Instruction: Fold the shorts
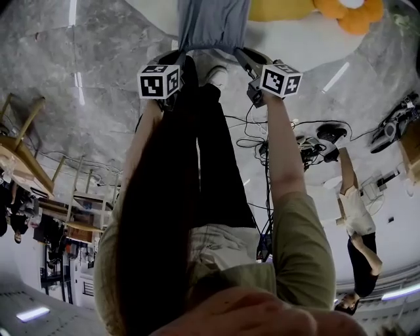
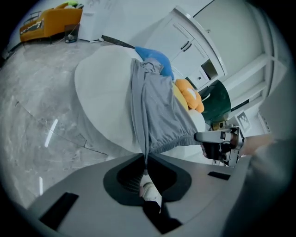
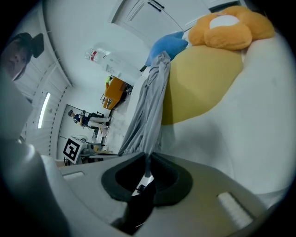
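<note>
The grey shorts (image 1: 213, 23) hang by their elastic waistband between my two grippers, above the edge of a white round table (image 1: 308, 36). My left gripper (image 1: 182, 56) is shut on the waistband's left corner. In the left gripper view the cloth (image 2: 159, 111) runs up from the pinched jaws (image 2: 146, 155), and the legs trail onto the table (image 2: 101, 92). My right gripper (image 1: 241, 56) is shut on the other corner. In the right gripper view the shorts (image 3: 148, 111) rise as a narrow fold from the closed jaws (image 3: 149, 156). The right gripper (image 2: 222, 139) also shows in the left gripper view.
On the table lie a yellow cushion (image 3: 203, 78), an orange flower plush (image 1: 351, 13) and a blue thing (image 2: 155, 58). Cables (image 1: 289, 138) cross the marble floor. A person (image 1: 357, 216) stands at the right, wooden chairs (image 1: 26, 151) at the left. White cabinets (image 2: 194, 41) stand behind the table.
</note>
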Available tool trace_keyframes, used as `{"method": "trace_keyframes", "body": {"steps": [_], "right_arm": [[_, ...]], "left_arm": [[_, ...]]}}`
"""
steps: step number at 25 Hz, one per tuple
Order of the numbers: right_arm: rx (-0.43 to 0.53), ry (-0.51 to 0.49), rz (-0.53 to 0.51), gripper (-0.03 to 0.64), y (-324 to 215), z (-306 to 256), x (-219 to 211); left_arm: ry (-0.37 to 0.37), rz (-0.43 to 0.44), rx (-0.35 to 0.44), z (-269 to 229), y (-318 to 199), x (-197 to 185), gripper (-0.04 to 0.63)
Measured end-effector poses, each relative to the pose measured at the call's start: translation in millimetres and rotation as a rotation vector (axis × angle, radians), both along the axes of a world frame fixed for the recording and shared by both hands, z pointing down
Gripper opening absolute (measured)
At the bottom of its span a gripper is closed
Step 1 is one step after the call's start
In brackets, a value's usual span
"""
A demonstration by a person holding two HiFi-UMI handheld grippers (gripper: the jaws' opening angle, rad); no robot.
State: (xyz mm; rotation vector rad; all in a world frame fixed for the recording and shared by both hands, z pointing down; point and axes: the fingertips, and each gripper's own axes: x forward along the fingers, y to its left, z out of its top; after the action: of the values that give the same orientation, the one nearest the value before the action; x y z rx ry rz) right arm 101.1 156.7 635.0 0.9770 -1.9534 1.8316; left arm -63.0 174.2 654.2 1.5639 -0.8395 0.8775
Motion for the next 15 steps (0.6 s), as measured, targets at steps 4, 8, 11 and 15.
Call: {"method": "trace_keyframes", "body": {"steps": [4, 8, 11, 15], "right_arm": [[-0.041, 0.001, -0.015, 0.041, 20, -7, -2], [-0.092, -0.004, -0.003, 0.041, 42, -7, 0], [-0.103, -0.043, 0.050, 0.041, 41, -7, 6], [-0.059, -0.111, 0.036, 0.041, 26, -16, 3]], "left_arm": [[0.011, 0.055, -0.031, -9, 19, -2, 0.031], [0.020, 0.057, -0.069, -11, 36, -2, 0.031], [0.011, 0.073, -0.071, -2, 40, 4, 0.032], [0.028, 0.053, -0.083, 20, 32, 14, 0.040]]}}
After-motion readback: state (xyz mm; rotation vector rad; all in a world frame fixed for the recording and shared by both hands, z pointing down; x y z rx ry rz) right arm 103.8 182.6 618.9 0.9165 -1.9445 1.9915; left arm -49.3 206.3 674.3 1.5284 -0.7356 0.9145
